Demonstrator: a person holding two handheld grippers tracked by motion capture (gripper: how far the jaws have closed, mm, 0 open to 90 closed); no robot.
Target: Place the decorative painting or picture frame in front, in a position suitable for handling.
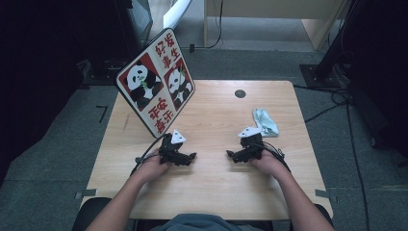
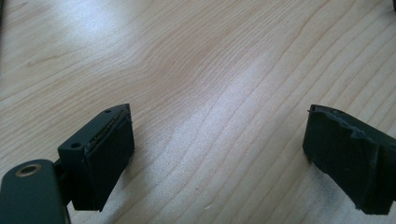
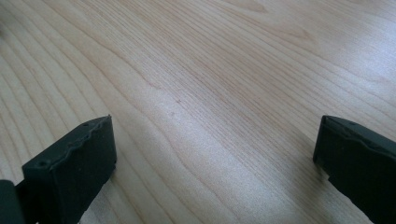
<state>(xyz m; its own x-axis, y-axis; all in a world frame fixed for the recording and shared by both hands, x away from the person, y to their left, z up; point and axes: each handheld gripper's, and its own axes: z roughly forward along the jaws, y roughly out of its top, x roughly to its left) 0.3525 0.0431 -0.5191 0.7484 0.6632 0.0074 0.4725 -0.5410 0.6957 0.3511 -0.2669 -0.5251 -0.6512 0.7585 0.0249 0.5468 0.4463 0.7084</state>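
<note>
Cloth [image 1: 265, 121], pale blue-green and crumpled, is the thing nearest our grippers; it lies on the wooden table [image 1: 216, 183] toward two o'clock from the table's centre, just beside our right gripper [image 1: 234, 155] and at about one o'clock from it, though we cannot tell whether it touches the grey plate on top. We hold the right gripper low over the boards with its jaws spread wide and nothing between them; in the right gripper view only bare wood grain lies between the two black pads. Our left gripper [image 1: 188, 158] sits at about nine o'clock from the right one, the two tips facing each other, near but apart. Its jaws stand wide as well, with bare table between them. A panda sign [image 1: 156, 81] leans at the table's ten o'clock corner.
</note>
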